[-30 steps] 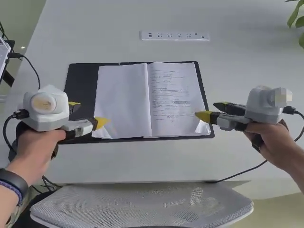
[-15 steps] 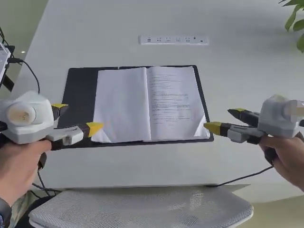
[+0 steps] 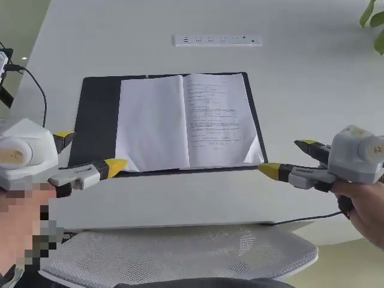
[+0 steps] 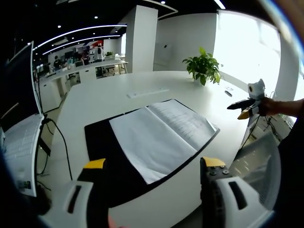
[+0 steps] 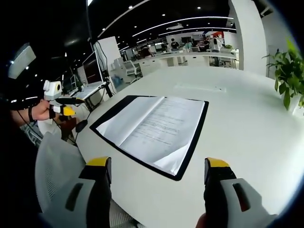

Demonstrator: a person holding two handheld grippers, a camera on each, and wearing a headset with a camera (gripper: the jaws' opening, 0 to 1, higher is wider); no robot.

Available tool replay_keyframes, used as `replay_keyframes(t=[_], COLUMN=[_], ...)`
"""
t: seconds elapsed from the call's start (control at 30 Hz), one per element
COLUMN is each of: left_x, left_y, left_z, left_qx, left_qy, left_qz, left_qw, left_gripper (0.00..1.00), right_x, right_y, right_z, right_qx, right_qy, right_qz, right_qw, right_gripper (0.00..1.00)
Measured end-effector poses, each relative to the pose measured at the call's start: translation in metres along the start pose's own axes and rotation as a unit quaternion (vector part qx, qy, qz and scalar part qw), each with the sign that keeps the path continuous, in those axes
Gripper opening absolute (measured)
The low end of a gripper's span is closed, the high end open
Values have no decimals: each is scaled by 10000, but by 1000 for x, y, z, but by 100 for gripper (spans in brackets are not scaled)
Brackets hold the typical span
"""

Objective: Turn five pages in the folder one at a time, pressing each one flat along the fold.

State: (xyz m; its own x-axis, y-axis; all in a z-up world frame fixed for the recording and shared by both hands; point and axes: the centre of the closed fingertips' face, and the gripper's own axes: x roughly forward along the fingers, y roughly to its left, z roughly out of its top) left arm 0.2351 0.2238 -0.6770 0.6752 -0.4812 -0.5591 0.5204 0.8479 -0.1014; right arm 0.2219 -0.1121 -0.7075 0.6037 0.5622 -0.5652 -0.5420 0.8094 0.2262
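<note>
left hand-held gripper (image 3: 90, 150): jaws apart, holding nothing | right hand-held gripper (image 3: 287, 157): jaws apart, holding nothing | folder (image 3: 99, 114): lying open on the table (image 3: 180, 201), between the two hand-held grippers, ahead of both, touching neither

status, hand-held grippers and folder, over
Left hand-held gripper open, at near left of the folder. Right hand-held gripper open, off its near right corner. Folder open, nothing on the pages.
</note>
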Motion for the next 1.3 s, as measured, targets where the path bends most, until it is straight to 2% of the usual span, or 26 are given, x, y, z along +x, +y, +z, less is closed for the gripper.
replay_keyframes(t=[0.17, 0.43, 0.7, 0.83, 0.93, 1.3], left_x=[1, 7, 22, 33, 41, 75], left_y=[-3, -5, -18, -31, -40, -75], left_z=[2, 17, 28, 38, 41, 54], left_qx=[96, 176, 369, 457, 542, 834], left_qy=[37, -32, -8, -50, -43, 20], left_qz=[-8, -38, -237, -397, -519, -972], left_qw=[9999, 9998, 9990, 9982, 9972, 9918], left_gripper=[79, 79, 78, 78, 78, 77], right_x=[-1, 0, 1, -2, -3, -6], right_y=[1, -1, -1, -3, -5, -7], right_z=[1, 2, -2, 0, 0, -5], right_qx=[41, -25, -47, 74, 104, 241], right_qy=[-41, -49, 37, -70, -100, -66], right_qz=[-21, -8, 13, 4, -27, -26], right_qw=[10000, 10000, 10000, 9999, 9999, 9997], right_gripper=[81, 82, 83, 84, 84, 81])
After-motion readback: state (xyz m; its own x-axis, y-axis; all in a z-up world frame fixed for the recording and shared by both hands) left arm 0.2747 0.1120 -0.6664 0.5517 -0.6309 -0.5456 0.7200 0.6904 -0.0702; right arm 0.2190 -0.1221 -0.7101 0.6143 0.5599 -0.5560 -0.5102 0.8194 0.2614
